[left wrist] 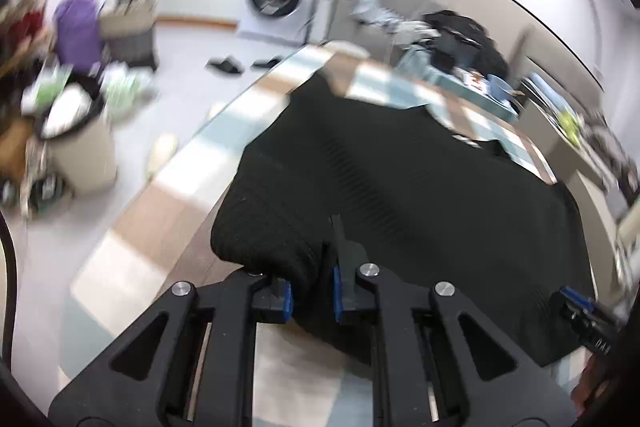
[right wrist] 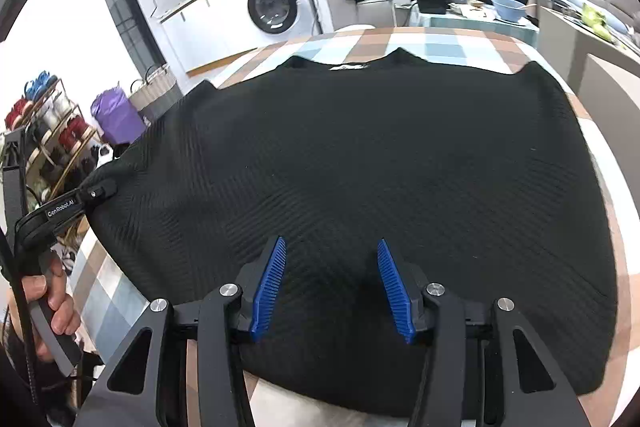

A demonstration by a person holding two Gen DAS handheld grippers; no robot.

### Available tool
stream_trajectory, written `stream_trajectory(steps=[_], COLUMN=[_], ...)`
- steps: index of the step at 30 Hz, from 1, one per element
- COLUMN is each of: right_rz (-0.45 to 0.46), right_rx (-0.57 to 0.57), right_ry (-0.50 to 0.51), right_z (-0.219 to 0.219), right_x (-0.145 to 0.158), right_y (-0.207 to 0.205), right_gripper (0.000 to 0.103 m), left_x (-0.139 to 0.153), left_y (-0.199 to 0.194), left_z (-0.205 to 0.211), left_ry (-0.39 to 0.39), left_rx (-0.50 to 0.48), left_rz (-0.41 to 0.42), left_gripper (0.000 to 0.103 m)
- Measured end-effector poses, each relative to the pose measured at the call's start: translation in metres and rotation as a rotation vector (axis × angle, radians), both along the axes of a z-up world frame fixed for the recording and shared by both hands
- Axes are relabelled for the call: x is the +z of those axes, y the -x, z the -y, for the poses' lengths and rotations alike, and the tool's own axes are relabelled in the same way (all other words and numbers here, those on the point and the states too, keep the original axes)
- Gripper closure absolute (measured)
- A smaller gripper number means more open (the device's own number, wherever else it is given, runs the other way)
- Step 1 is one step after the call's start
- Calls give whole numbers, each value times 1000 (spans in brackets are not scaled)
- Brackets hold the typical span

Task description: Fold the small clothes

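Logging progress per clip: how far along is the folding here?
Done: black sweater lies spread flat on the checked table. In hand: left gripper pinches its left edge, bunching the fabric; right gripper hovers open above the hem. Left: every fold; none is visible yet.

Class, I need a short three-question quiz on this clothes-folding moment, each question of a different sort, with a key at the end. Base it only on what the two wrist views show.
1. True or false: the left gripper has its jaws closed on a bunched edge of the black knit garment.
2. Multiple choice: the right gripper is (A) clamped on a sleeve, (B) open above the garment's near part, (C) out of view.
3. Fill in: the garment lies spread on a table covered by a ______ tablecloth.

Key: 1 true; 2 B; 3 checked.
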State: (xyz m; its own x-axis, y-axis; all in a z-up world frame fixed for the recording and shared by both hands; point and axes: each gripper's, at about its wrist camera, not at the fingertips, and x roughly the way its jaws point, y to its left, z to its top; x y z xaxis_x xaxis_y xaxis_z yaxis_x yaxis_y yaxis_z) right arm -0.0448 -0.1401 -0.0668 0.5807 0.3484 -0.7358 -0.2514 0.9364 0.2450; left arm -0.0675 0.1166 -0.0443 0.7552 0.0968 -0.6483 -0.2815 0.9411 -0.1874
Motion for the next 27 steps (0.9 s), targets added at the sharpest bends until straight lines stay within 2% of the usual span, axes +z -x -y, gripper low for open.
stream_trajectory(steps=[6, 11, 14, 17, 18, 20, 22, 24, 26, 27], right_rz=[38, 66, 82, 78, 69, 47, 43, 42, 33, 30], right_rx=[-94, -197, -258, -298, -306, -312, -306, -295, -274, -265], right_ry=[-28, -42, -40, -50, -52, -53, -71, -102, -147, -165], right_z=[28, 62, 83, 100, 103, 108, 111, 113, 115, 115], right_x=[11, 25, 31, 31, 29, 26, 26, 28, 29, 30], right_y=[16, 30, 37, 39, 38, 35, 33, 32, 28, 26], right_gripper=[53, 53, 51, 50, 50, 50, 50, 50, 50, 50], left_x=[38, 52, 44, 19, 10, -2, 1, 11, 24, 28], left_y=[-33, -57, -59, -60, -59, -58, -49, -38, -27, -23], left_z=[62, 140, 188, 230, 239, 247, 245, 236, 221, 212], left_ry=[-74, -62, -28, 3, 1, 28, 61, 97, 117, 115], left_rx=[-229, -477, -627, -781, -804, -845, -865, -879, -875, -872], left_rz=[77, 123, 97, -9, -59, -146, -130, -104, -57, -40], left_gripper=[93, 93, 93, 90, 85, 82, 69, 37, 29, 29])
